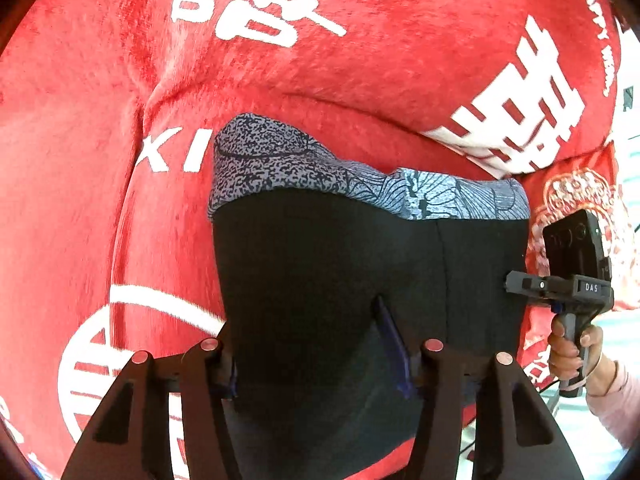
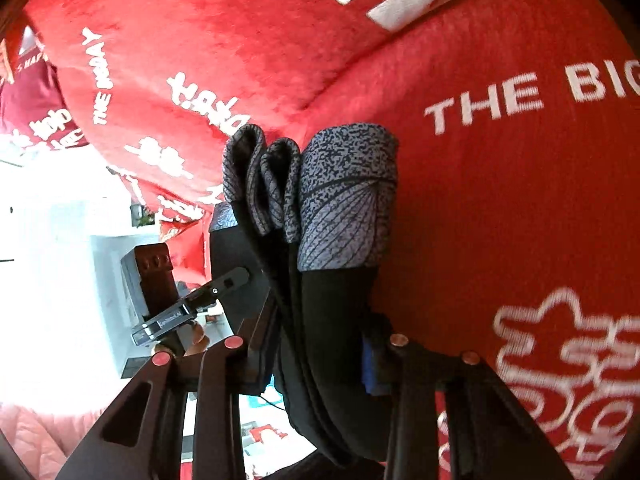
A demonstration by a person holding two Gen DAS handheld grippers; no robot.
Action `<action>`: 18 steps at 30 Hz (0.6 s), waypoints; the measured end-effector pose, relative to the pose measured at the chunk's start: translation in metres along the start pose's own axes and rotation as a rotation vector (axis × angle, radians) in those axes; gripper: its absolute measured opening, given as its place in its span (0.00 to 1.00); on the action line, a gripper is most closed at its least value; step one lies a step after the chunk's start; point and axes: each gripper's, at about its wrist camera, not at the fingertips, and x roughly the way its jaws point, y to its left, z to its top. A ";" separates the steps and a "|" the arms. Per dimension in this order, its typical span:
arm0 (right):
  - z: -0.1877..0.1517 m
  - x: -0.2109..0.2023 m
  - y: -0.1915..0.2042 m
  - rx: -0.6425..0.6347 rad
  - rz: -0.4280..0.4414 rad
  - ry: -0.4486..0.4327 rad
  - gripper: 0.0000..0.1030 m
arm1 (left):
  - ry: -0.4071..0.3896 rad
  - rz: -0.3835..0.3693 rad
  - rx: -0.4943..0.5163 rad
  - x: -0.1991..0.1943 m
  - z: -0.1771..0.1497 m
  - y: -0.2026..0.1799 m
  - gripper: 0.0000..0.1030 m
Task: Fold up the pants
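Observation:
The pants are black with a grey-blue patterned band along their far edge, folded into a thick bundle above the red blanket. My left gripper is shut on the near edge of the pants. My right gripper is shut on the stacked black layers of the pants at their side; the patterned band shows several folded layers. The right gripper also shows at the right of the left wrist view, and the left gripper at the left of the right wrist view.
The red plush blanket with white lettering covers the whole surface under the pants. A bulging fold of it rises behind the pants. A bright white area lies past the blanket's edge.

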 end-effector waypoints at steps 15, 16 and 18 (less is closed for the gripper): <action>-0.085 0.026 -0.009 0.060 -0.086 -0.022 0.40 | 0.079 0.040 0.041 -0.007 -0.080 0.036 0.57; -0.087 0.030 -0.014 0.052 -0.122 -0.028 0.44 | 0.069 0.046 0.043 -0.004 -0.083 0.041 0.68; -0.087 0.033 -0.024 0.035 -0.173 -0.053 0.51 | 0.013 0.074 0.047 -0.003 -0.086 0.049 0.77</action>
